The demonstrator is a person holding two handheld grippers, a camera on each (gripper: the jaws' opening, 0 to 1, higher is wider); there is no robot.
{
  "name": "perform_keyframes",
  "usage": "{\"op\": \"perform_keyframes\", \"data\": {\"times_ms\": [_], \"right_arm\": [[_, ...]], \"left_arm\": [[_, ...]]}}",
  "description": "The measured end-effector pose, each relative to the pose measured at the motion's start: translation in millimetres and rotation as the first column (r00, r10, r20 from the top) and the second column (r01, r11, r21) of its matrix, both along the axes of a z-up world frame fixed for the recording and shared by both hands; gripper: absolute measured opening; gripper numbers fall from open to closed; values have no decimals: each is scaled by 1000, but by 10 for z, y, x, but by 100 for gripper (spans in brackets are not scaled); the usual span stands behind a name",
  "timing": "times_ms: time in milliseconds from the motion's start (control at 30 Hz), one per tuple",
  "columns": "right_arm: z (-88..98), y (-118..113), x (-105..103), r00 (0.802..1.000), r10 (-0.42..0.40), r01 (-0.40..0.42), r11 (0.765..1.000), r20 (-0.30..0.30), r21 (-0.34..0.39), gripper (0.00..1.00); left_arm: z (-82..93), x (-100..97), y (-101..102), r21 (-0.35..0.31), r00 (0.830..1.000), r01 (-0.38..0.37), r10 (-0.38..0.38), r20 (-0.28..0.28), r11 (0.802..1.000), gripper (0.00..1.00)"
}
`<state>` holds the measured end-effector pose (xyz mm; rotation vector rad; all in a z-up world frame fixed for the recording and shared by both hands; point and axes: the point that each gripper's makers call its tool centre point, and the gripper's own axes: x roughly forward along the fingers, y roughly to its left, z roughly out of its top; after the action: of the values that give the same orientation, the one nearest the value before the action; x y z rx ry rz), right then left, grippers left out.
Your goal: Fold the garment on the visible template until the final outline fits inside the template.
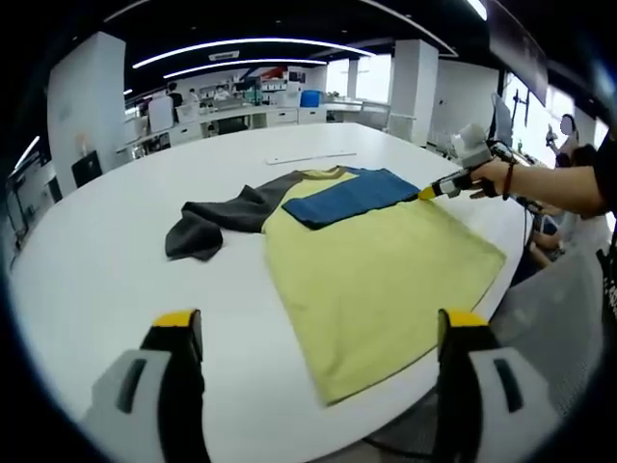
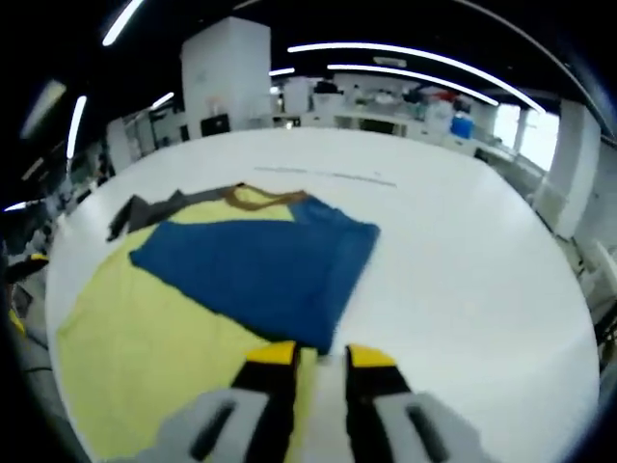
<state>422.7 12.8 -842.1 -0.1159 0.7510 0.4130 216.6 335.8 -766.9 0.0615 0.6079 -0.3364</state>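
A yellow short-sleeved T-shirt (image 1: 371,280) with one dark grey sleeve (image 1: 217,222) and one blue sleeve (image 1: 352,196) lies flat on a large round white table (image 1: 116,280), its hem close to the near table edge in the left gripper view and its collar pointing toward the far side. The grey sleeve is stretched out and crumpled on the bare tabletop beside the shirt body, while the blue sleeve is folded inward so that it lies across the upper chest of the yellow cloth. In the left gripper view the left gripper (image 1: 318,333) hangs above the near edge of the table with its two yellow-tipped jaws spread wide apart and nothing between them. The right gripper (image 1: 429,192), held in a person's hand (image 1: 496,177), reaches in from the far right side, its yellow tip touching the outer corner of the blue sleeve. In the right gripper view the right gripper (image 2: 321,355) has its yellow-tipped jaws drawn close together with a narrow gap, at the edge of the blue sleeve (image 2: 255,270) where it overlaps the yellow T-shirt (image 2: 145,357); whether cloth is actually pinched between them cannot be told. A thin pale line (image 1: 310,157) runs across the table beyond the collar.
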Motion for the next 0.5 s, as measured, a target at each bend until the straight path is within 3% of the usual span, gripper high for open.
{"op": "perform_keyframes", "data": {"times_ms": [100,167,500], "right_arm": [[-17,65,-30,1000,6,-6,999,-12,33,2],[-4,53,-32,1000,21,-21,1000,0,0,2],[-15,-41,47,1000,20,-20,1000,-13,11,0]], "left_arm": [[2,11,49,10,1000,-4,4,3,1000,99],[10,17,65,13,1000,-8,7,4,1000,99],[-18,26,117,24,1000,-16,16,-6,1000,99]]}}
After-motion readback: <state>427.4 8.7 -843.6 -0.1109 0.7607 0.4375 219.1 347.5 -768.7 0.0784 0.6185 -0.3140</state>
